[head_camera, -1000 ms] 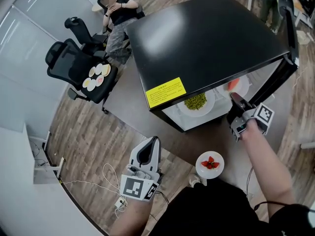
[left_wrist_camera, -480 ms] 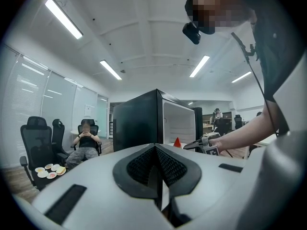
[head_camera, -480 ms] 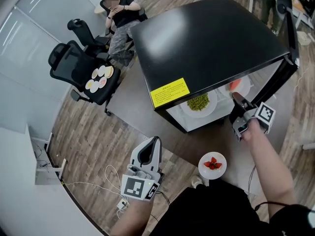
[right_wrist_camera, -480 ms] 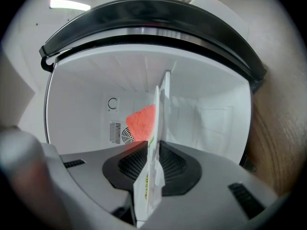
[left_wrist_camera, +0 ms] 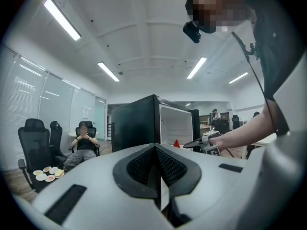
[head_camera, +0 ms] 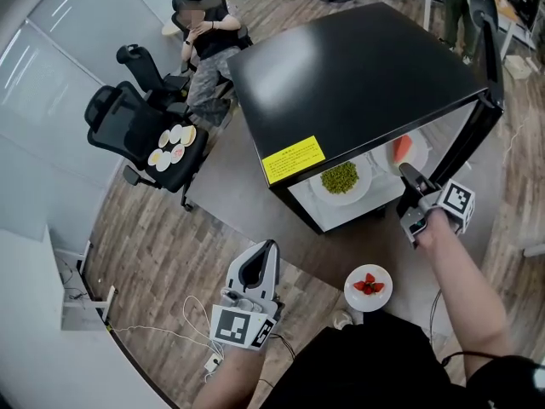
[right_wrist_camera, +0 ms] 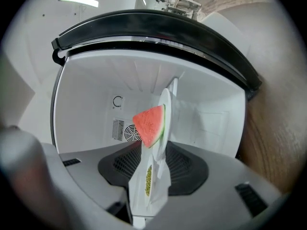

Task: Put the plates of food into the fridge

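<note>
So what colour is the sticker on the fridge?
Yellow. The sticker shows best in the head view.

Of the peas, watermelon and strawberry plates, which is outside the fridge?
The strawberry plate: it sits in front of the fridge, while the peas plate and watermelon plate are inside.

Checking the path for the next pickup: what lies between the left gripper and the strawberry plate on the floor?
Nothing. In the head view, only bare floor shows between the left gripper and the strawberry plate.
</note>
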`<action>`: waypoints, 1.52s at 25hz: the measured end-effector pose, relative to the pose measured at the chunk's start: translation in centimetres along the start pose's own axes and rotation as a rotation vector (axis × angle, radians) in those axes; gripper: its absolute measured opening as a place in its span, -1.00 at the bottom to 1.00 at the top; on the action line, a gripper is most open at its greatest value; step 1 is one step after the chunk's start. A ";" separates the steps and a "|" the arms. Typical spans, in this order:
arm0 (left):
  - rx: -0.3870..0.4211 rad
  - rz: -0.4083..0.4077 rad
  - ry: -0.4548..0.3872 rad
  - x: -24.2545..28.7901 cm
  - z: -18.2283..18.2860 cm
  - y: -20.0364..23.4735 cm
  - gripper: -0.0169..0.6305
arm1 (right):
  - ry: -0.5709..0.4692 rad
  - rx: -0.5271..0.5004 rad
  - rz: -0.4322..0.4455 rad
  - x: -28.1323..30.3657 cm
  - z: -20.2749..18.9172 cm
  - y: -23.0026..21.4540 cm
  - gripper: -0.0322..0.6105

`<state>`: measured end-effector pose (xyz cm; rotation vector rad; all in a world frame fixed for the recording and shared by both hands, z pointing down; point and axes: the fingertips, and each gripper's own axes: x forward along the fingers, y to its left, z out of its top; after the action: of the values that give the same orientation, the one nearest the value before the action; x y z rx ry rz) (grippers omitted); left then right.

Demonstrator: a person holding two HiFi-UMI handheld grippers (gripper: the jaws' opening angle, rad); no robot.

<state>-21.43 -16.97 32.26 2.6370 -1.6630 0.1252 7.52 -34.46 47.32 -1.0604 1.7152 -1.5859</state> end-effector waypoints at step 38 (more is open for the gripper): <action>-0.027 -0.065 -0.130 -7.9 2.0 -2.8 -0.93 | 0.031 -0.029 -0.083 -14.8 -11.0 -4.8 -0.47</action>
<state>-22.17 -8.82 29.69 2.7295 -1.5983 -0.0710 6.92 -15.97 51.98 -1.1401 1.7400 -1.6411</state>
